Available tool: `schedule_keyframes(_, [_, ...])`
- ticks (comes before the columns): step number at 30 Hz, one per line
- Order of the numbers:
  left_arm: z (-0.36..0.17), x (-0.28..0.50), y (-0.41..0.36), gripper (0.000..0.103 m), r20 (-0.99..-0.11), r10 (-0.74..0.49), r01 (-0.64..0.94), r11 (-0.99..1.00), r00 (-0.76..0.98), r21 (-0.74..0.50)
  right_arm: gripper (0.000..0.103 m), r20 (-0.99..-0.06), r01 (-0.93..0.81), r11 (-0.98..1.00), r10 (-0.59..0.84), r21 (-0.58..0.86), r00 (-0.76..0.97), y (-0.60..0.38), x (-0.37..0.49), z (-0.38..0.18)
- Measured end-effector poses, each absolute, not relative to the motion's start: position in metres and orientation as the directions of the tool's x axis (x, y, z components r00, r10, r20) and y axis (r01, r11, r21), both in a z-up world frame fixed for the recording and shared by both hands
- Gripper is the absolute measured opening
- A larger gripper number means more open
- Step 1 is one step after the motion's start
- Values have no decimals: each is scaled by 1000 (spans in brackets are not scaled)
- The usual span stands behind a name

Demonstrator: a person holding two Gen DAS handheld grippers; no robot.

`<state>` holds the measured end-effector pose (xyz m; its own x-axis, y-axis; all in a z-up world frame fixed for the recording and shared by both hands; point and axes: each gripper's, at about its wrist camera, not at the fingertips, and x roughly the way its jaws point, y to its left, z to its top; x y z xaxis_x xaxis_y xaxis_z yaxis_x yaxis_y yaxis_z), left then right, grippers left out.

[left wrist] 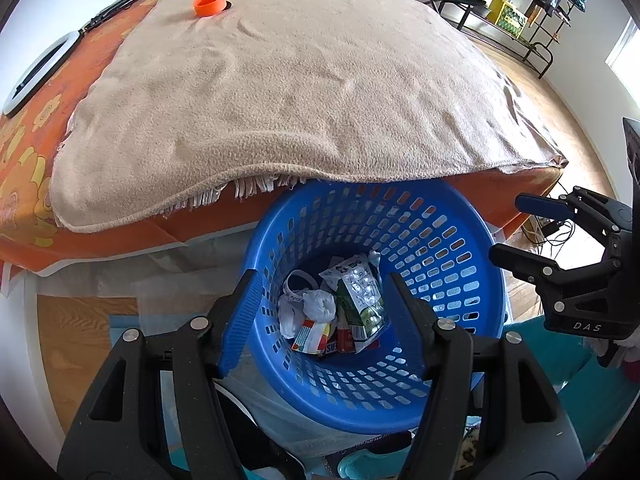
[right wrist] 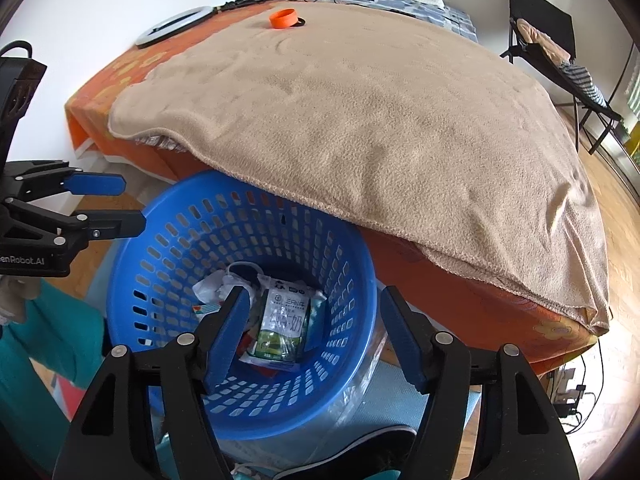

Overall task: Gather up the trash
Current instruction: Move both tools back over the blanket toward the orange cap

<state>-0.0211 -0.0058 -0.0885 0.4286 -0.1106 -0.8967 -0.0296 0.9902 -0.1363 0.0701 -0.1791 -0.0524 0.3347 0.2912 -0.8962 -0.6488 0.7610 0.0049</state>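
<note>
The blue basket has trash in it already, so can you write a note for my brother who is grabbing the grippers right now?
Left hand-held gripper: open, holding nothing, poised over the blue basket.
Right hand-held gripper: open, holding nothing, also above the basket.
Trash: a green and white milk pouch, crumpled white paper and a small red and white wrapper lie in the basket bottom.
Done: those pieces are collected.
Left: an orange ring sits at the far side of the tan blanket. It may be the last piece, if it counts as trash. No other litter shows on the blanket.
</note>
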Motion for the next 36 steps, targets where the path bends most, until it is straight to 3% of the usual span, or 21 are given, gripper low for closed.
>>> schedule_keyframes(5, [-82, -20, -3, 70, -887, -104, -43, 990, 450, -138, 67, -888, -641, 768, 296, 3, 351, -178, 71, -46])
schedule_keyframes(21, [-55, 1, 17, 70, -869, -127, -81, 979, 479, -188, 67, -877, -563, 817, 355, 122, 325, -173, 108, -24])
schedule_keyframes(36, [-10, 94, 74, 70, -822, 19, -141, 987, 570, -74, 67, -771, -598, 789, 467, 142, 433, -133, 184, 22])
